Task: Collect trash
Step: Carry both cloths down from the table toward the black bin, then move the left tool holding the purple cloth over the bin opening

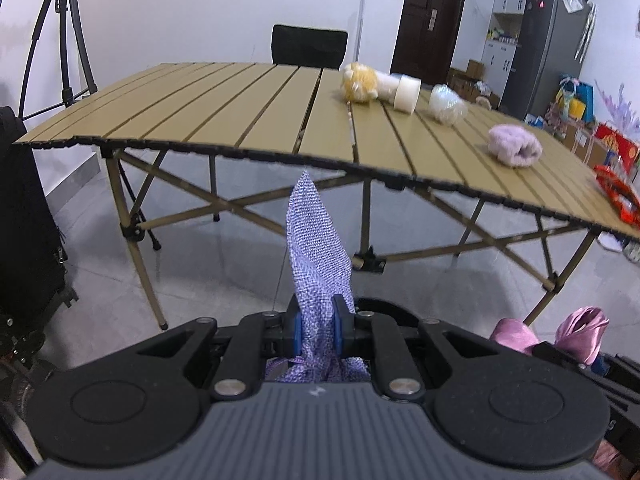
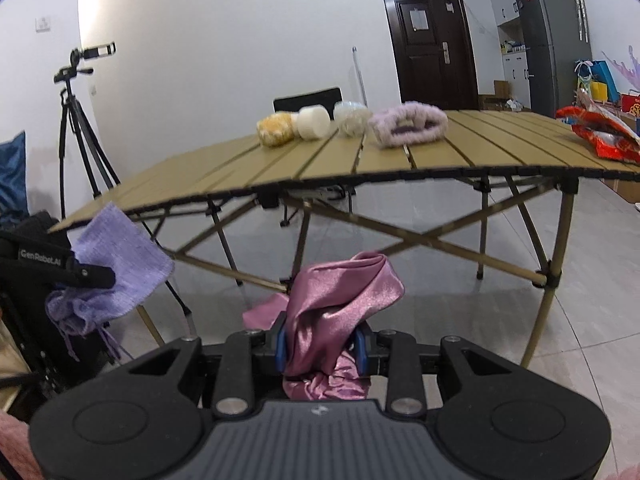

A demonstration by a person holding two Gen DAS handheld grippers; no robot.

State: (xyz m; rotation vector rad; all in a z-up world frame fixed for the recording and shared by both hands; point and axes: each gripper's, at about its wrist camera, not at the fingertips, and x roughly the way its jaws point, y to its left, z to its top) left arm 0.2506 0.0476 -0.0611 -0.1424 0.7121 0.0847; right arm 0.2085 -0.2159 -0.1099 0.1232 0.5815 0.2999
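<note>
Standing before a slatted folding table [image 2: 440,148], a person holds two grippers below its edge. The left gripper [image 1: 316,322] pinches a lavender knit pouch [image 1: 316,240]; the right gripper [image 2: 320,346] clamps a pink satin cloth [image 2: 340,292]. Both seem kept off the tabletop, where a red wrapper [image 2: 600,136] lies at the far right, likely the trash.

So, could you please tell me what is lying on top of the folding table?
On the folding table: a yellow plush, a cream roll, a clear crumpled wrapper, a pink furry band and a red snack bag. Nothing visibly covered.
</note>
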